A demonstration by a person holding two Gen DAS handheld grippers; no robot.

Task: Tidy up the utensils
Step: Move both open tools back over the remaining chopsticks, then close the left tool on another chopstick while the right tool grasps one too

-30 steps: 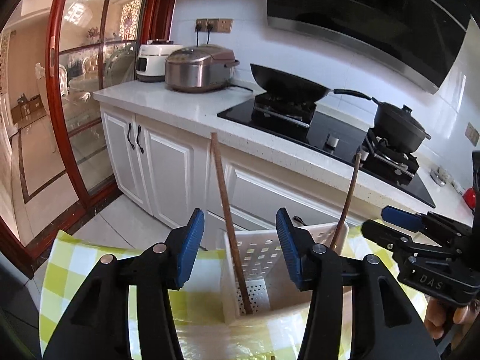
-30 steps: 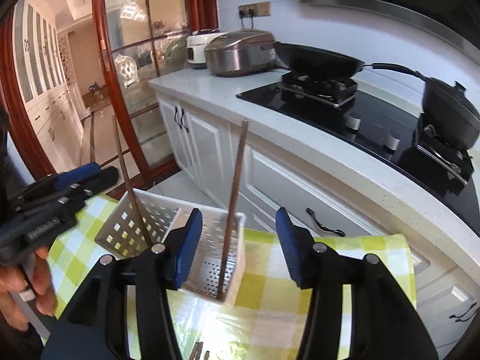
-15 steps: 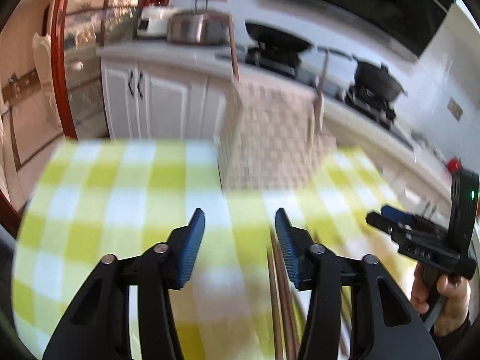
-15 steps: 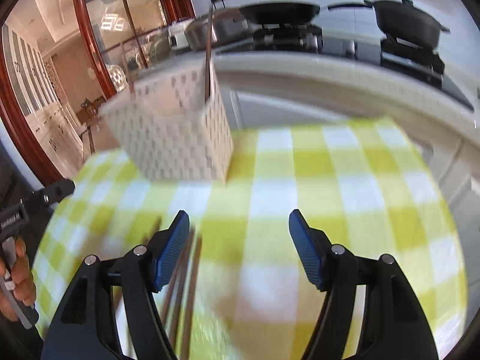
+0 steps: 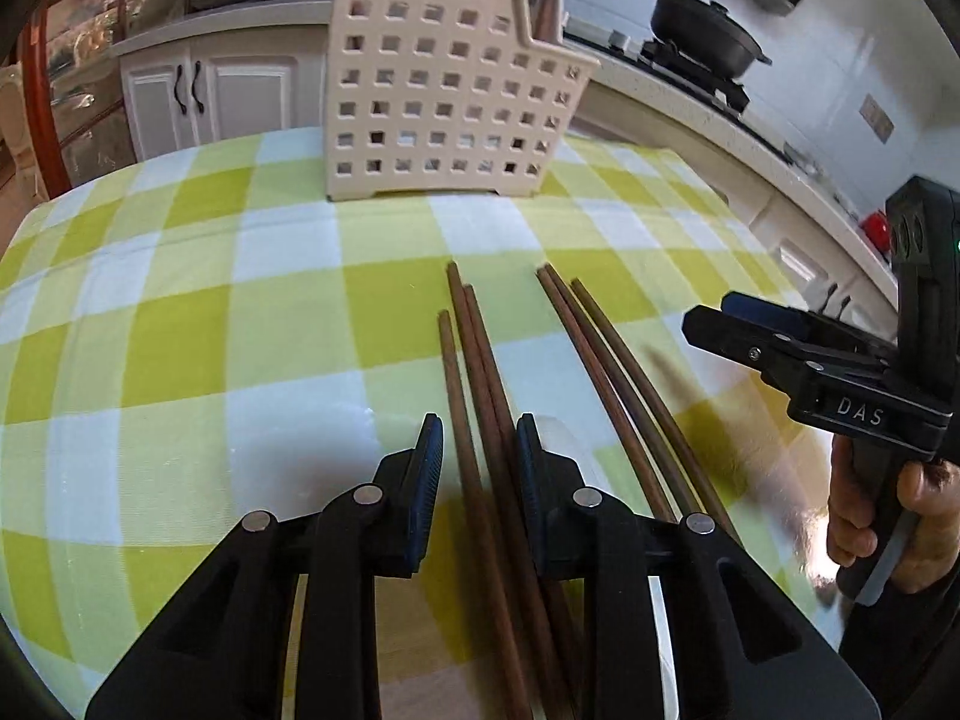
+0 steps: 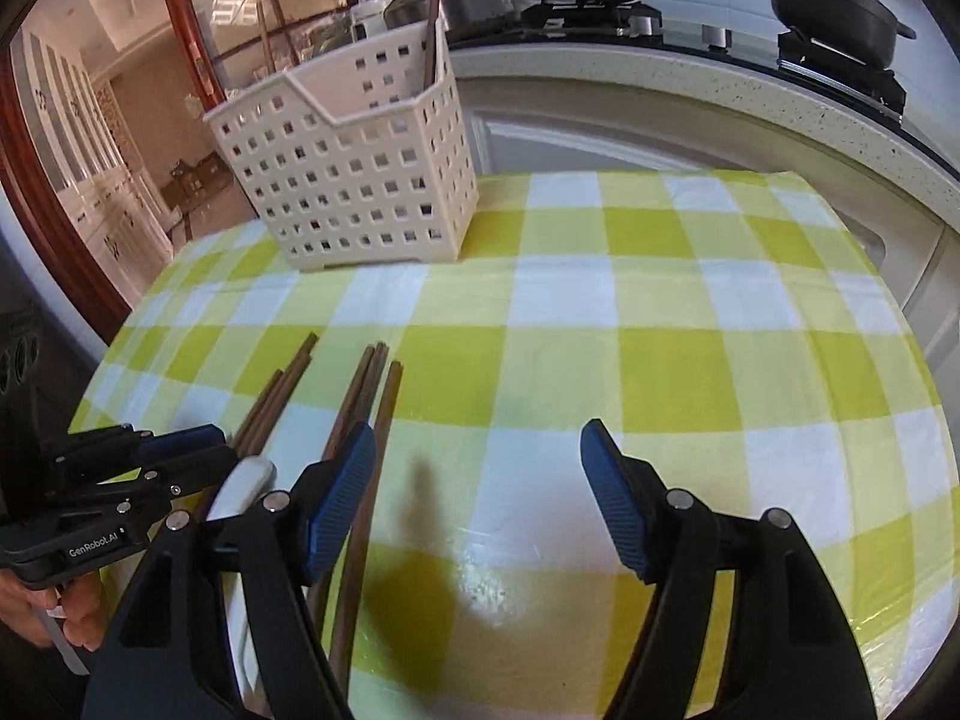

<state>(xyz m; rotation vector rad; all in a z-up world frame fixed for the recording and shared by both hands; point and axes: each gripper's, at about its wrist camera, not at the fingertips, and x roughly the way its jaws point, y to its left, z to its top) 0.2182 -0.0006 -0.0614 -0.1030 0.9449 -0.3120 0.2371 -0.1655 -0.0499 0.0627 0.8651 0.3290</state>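
— What do we see, biggest first?
— Our bench [image 5: 150,312] under its checked cloth, the white basket [image 5: 444,78] at the far side with one chopstick [image 6: 433,18] upright inside.
— And the loose chopsticks [image 5: 480,396]?
— Lying near us. Our left claw [image 5: 479,450] has just been narrowing around three, not pinching; our right claw [image 6: 477,480] stands wide, nothing between.

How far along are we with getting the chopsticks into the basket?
Done: chopsticks already stand in the perforated basket. In hand: the left gripper, jaws just closing, straddles the left bundle, not yet clamped. Left: that bundle plus the right one. The right gripper is open, empty.
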